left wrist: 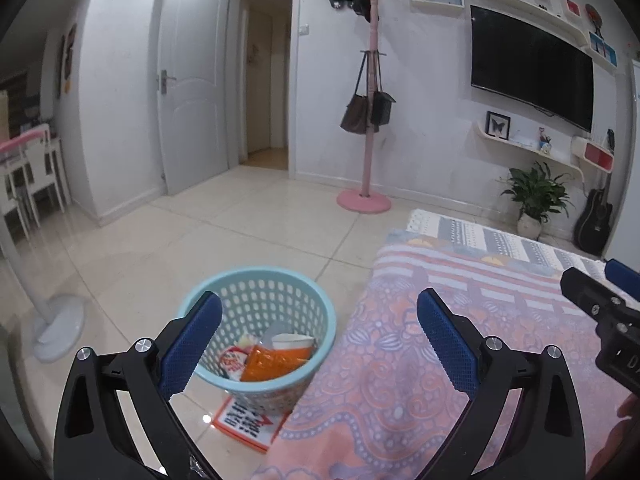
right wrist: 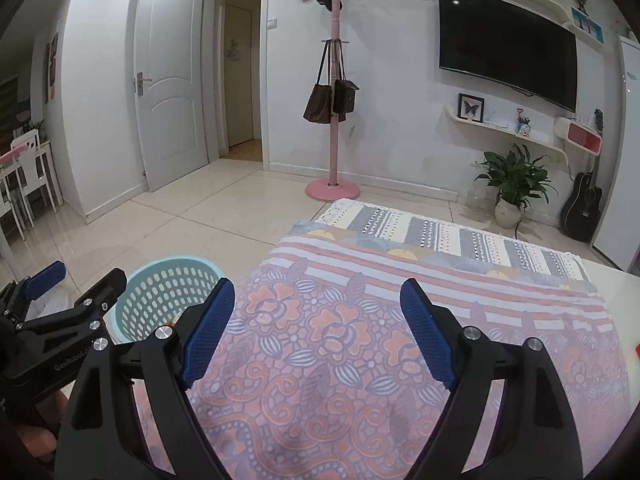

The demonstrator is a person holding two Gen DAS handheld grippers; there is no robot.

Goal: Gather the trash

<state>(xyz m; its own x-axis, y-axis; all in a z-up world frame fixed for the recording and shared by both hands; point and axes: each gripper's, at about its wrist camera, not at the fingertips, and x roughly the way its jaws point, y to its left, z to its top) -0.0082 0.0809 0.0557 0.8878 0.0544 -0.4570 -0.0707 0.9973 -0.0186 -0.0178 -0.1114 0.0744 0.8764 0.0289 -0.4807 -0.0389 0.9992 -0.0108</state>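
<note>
A light blue perforated basket (left wrist: 260, 304) stands on the floor beside a table covered with a pink flowered cloth (left wrist: 400, 360). Inside it lie an orange wrapper (left wrist: 272, 364), a red-and-white packet (left wrist: 234, 360) and a paper cup (left wrist: 290, 342). My left gripper (left wrist: 320, 336) hangs open above the basket's near side and the table's edge, with nothing between its blue pads. In the right wrist view my right gripper (right wrist: 316, 324) is open over the cloth (right wrist: 340, 340), also empty. The basket (right wrist: 168, 296) shows at lower left, partly behind the left gripper (right wrist: 72, 284).
An orange-and-white printed sheet (left wrist: 250, 426) lies on the floor under the basket. A fan base (left wrist: 60, 328) stands at left, a pink coat stand (left wrist: 364, 196) with bags at the wall, a potted plant (left wrist: 534, 200) and guitar (left wrist: 594, 216) at right. A small red thing (right wrist: 637, 349) sits at the table's right edge.
</note>
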